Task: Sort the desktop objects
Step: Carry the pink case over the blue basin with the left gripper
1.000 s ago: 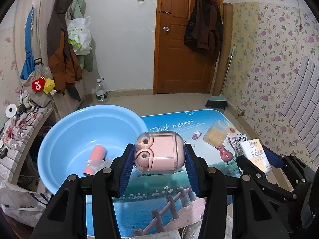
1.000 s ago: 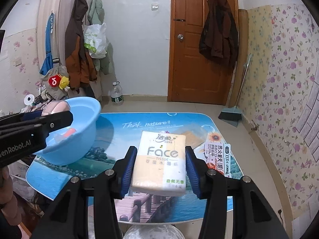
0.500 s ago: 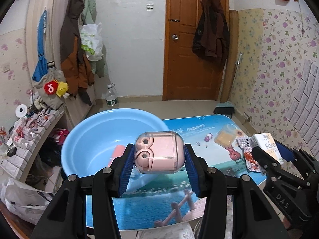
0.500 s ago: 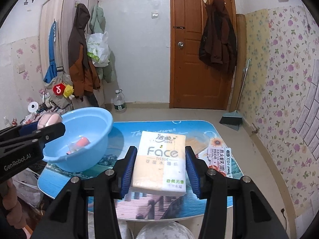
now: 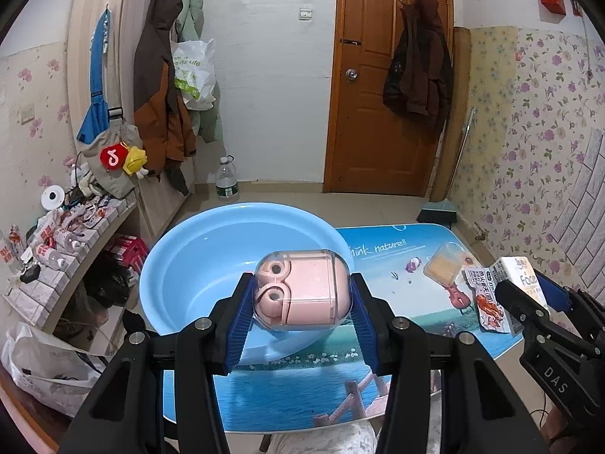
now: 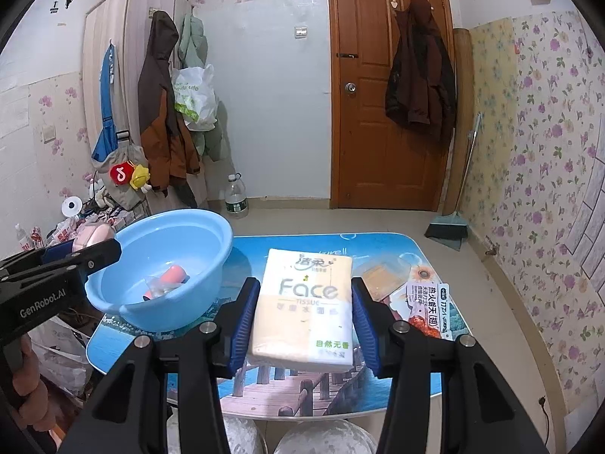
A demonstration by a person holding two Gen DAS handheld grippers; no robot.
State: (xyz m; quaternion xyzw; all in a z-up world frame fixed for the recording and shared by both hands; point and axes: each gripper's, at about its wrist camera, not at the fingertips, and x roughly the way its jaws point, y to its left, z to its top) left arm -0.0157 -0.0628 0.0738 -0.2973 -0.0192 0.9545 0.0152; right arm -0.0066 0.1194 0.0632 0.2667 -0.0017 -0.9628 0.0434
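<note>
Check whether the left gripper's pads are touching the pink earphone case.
Touching. In the left wrist view, both blue pads of the left gripper press against the sides of the pink earphone case, holding it lifted in front of the blue basin.

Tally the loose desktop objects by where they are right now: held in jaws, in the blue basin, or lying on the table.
Held in jaws: 2, the pink earphone case and the tissue pack
In the blue basin: 1, a pink tube in clear wrap
On the table: 2, a clear box and a snack packet
Total: 5
</note>
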